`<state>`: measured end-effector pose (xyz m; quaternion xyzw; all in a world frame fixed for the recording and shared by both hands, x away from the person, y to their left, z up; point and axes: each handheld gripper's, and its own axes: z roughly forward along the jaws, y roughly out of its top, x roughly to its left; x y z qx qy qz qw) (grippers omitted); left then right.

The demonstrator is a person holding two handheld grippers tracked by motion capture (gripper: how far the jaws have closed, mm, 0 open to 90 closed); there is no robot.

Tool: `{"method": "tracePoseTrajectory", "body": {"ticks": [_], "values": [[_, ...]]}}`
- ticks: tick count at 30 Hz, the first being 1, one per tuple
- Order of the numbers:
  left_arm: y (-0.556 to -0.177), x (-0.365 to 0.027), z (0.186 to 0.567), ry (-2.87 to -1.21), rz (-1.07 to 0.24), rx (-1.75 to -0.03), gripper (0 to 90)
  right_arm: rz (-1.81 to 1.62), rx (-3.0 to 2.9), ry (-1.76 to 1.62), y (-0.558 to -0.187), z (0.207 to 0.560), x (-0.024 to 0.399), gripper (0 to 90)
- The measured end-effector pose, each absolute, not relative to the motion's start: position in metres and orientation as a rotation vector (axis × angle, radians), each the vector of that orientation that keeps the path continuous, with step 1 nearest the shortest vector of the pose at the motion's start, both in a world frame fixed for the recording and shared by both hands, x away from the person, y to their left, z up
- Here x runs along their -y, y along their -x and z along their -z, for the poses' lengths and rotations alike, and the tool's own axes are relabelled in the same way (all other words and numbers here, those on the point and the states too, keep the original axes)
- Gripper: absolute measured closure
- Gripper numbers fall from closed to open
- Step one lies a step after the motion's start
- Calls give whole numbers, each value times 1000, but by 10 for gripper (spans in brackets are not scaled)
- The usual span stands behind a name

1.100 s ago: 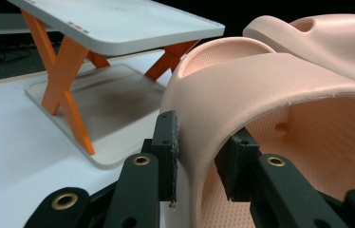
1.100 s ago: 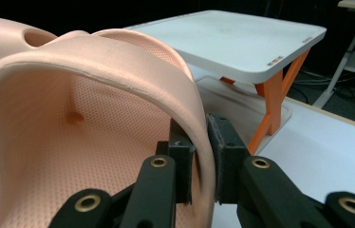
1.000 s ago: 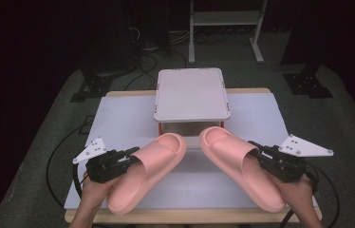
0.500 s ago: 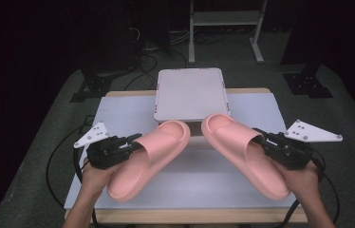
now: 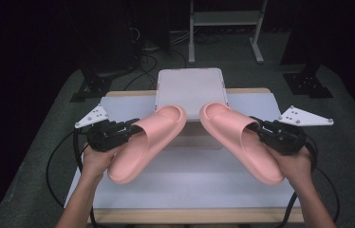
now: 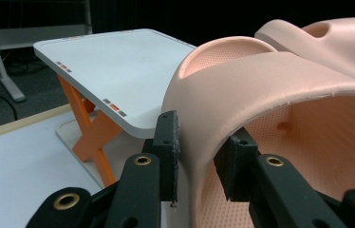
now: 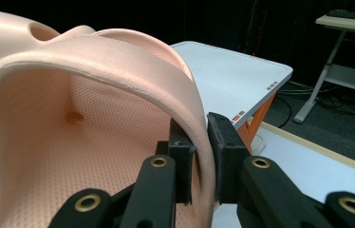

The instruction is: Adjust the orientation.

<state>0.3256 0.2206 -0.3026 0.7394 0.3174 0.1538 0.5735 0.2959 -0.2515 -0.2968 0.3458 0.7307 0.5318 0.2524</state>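
Note:
Two pink slide sandals hang in the air above the white table top. My left gripper is shut on the strap edge of the left sandal, and in the left gripper view its pads pinch that strap. The right gripper is shut on the strap edge of the right sandal; in the right gripper view the thin strap wall sits clamped between the pads. Both toes reach over the near edge of a small white platform on orange legs.
The platform stands at the table's far middle on orange crossed legs. A wooden rim runs along the table's near side. Cables trail off both sides, and a metal rack stands on the dark floor beyond.
Both hands have lifted the sandals and carried them away from the person toward the white platform; the toes now overlap its near edge. Both grips are unchanged.

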Motion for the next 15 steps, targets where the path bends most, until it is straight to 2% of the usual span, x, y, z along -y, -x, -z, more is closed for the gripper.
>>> {"method": "tracePoseTrajectory", "body": {"ticks": [15], "values": [[-343,-223,302,-1733,-369,-787,717,-1408,-1996,-979,-318,296,249,802]]}}
